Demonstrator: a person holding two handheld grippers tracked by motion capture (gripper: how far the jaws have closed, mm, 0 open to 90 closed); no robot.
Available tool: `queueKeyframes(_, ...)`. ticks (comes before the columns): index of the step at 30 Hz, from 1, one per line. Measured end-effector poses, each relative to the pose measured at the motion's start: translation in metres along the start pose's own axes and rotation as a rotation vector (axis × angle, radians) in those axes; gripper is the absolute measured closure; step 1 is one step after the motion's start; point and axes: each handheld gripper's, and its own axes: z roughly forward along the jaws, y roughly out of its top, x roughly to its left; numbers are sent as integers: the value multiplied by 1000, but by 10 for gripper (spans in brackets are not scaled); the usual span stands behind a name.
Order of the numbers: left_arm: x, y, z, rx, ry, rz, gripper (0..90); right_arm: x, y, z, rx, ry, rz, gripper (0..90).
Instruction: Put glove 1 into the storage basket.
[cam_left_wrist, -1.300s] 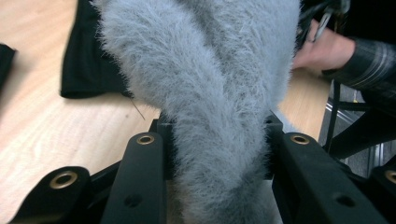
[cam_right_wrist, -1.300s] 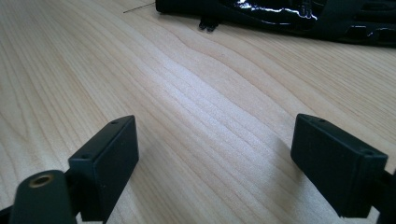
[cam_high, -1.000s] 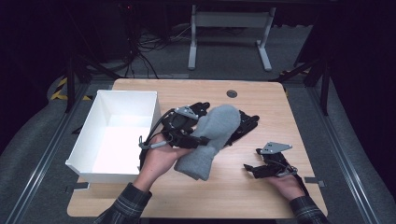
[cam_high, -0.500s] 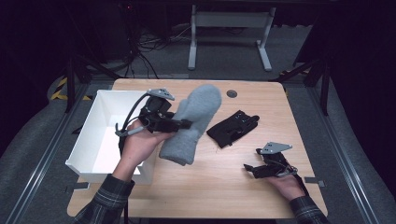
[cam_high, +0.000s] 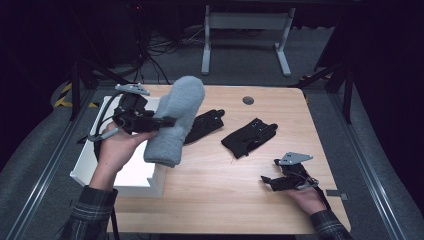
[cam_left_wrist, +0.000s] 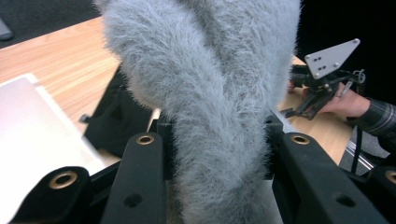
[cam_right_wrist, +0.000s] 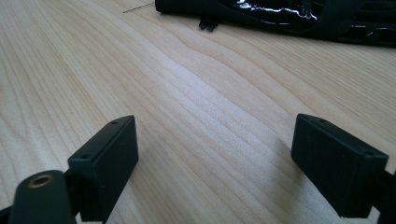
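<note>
Grey mitten (cam_high: 176, 120) clamped in left gripper (cam_high: 167, 121), lifted beside white box (cam_high: 90, 170), not yet dropped in; two black gloves (cam_high: 248, 137) left on table; right gripper (cam_high: 269, 181) idle, jaws spread.

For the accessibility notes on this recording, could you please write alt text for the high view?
The left tongs, held in a person's hand, are shut on a fluffy grey mitten lifted beside a white open box. Two black gloves lie on the light wooden table, and the right tongs rest open near its right edge.
</note>
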Motion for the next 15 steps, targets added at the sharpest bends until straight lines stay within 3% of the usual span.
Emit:
queueKeyframes(9, 34, -22, -34, -15, 78, -78, 656, 0, 0, 0, 0, -1, 3, 154)
queueKeyframes(15, 56, -43, -42, 6, 113, -128, 656, 0, 0, 0, 1, -5, 5, 154)
